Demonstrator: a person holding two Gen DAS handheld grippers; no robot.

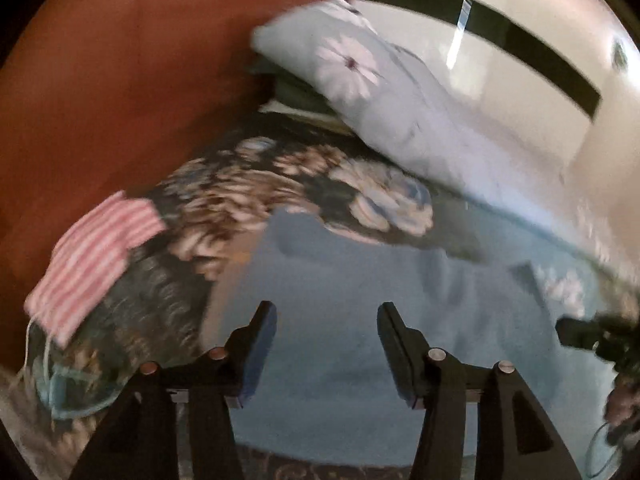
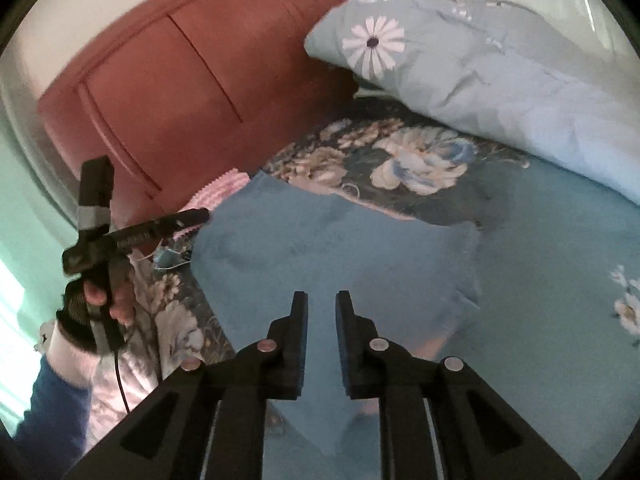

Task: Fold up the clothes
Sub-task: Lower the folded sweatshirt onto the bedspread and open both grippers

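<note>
Blue garment (image 2: 332,256) spread flat on the bed (image 2: 424,160), directly ahead of and below both tongs, long axis seemingly running from the near edge toward the headboard (image 2: 192,68). Left tongs (image 1: 326,344) spread wide, empty, over its left part. Right tongs (image 2: 322,328) slightly parted, empty, above its near middle; judged nearer the near hem. Pink striped cloth (image 1: 96,256) off left.
</note>
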